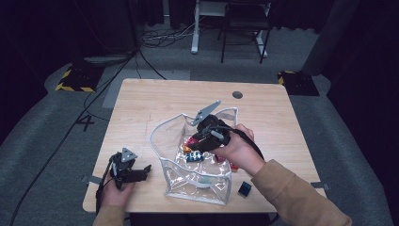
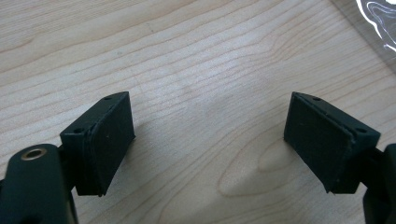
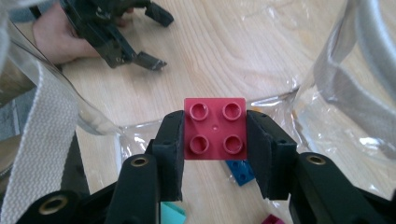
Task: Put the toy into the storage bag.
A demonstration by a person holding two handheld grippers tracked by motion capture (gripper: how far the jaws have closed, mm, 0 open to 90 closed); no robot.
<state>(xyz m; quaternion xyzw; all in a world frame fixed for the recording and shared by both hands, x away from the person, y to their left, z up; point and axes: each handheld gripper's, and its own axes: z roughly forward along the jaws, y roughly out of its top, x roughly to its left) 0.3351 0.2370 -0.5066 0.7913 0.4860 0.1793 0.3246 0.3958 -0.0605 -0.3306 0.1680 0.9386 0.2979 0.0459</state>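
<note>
My right gripper (image 3: 215, 133) is shut on a red four-stud brick (image 3: 215, 128), held inside a clear plastic bag (image 1: 197, 155) with a white rim. In the high view my right gripper (image 1: 197, 141) reaches into the bag's open top, over several coloured bricks (image 1: 194, 157) on its bottom. A blue brick (image 3: 239, 171) and a teal brick (image 3: 170, 213) lie under the jaws. My left gripper (image 2: 210, 140) stands open over bare wood with nothing between its pads. It rests near the table's front left corner (image 1: 141, 172), left of the bag.
A dark blue brick (image 1: 244, 189) lies on the wooden table (image 1: 155, 103) just right of the bag, near the front edge. A round grommet hole (image 1: 237, 94) sits at the table's back. A chair and desk legs stand on the floor beyond.
</note>
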